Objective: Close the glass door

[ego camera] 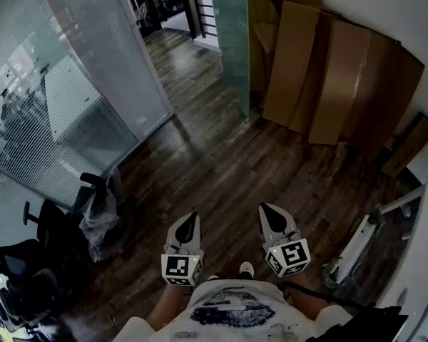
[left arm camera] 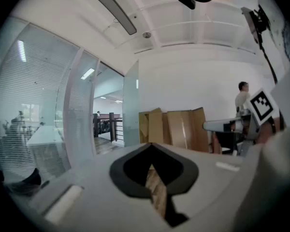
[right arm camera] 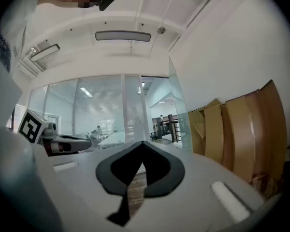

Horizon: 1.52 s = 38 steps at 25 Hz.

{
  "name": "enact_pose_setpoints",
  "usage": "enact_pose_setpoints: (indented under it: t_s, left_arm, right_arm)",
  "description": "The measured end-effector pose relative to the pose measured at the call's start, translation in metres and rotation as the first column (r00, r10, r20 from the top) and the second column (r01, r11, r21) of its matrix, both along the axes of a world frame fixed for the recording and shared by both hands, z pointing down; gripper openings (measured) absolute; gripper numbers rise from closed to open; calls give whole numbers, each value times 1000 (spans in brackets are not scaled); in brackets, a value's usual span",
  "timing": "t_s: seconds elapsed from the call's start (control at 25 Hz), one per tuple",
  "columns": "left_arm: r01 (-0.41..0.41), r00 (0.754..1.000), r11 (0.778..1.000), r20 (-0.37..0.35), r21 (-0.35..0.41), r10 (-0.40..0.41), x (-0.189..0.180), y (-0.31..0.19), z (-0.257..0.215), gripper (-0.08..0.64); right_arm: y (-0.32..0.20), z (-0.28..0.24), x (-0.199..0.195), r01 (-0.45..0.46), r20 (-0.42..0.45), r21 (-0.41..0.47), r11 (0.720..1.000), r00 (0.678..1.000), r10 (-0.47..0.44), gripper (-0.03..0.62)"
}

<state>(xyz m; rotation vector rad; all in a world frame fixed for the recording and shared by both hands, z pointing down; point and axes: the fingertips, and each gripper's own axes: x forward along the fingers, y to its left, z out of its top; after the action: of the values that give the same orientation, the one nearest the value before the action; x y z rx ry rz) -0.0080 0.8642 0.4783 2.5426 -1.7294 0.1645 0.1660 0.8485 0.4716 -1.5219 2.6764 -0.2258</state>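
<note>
Head view — left gripper and right gripper pressed together; frosted glass door seemingly ajar.

The glass door is showing a pale, frosted green. Right of it, cardboard sheets are glowing tan against a white wall. Left of the door, the glass partition is carrying fine white horizontal stripes. In front of the door, the floor is running in dark brown wood-grain planks. The left gripper and right gripper are showing pale grey with black pads, their marker cubes chequered black and white.
</note>
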Motion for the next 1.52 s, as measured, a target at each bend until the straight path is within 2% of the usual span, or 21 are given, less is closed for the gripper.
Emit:
enact_pose_setpoints:
  t_s: [0.2, 0.32, 0.4, 0.76, 1.12, 1.52]
  left_arm:
    - [-18, 998, 999, 58, 50, 15, 20, -16, -11, 2]
    - [-20, 983, 995, 185, 100, 1, 24, -16, -4, 2]
    - [-24, 975, 993, 221, 116, -2, 29, -14, -3, 2]
    - [-18, 994, 996, 110, 91, 8, 39, -27, -2, 2]
    - [-21, 995, 995, 99, 100, 11, 46, -51, -8, 2]
    - [-43, 996, 996, 76, 77, 37, 45, -141, 7, 2]
  right_arm:
    - [-11, -5, 11, -6, 16, 27, 1000, 1000, 6, 5]
    - [-11, -2, 10, -5, 15, 22, 1000, 1000, 5, 5]
    - [-9, 0, 9, 1, 12, 19, 1000, 1000, -2, 5]
    - [-8, -5, 33, -18, 27, 54, 998, 1000, 17, 6]
    - [-34, 3, 48, -46, 29, 40, 998, 999, 45, 6]
    - [-114, 19, 50, -69, 4, -10, 998, 998, 69, 6]
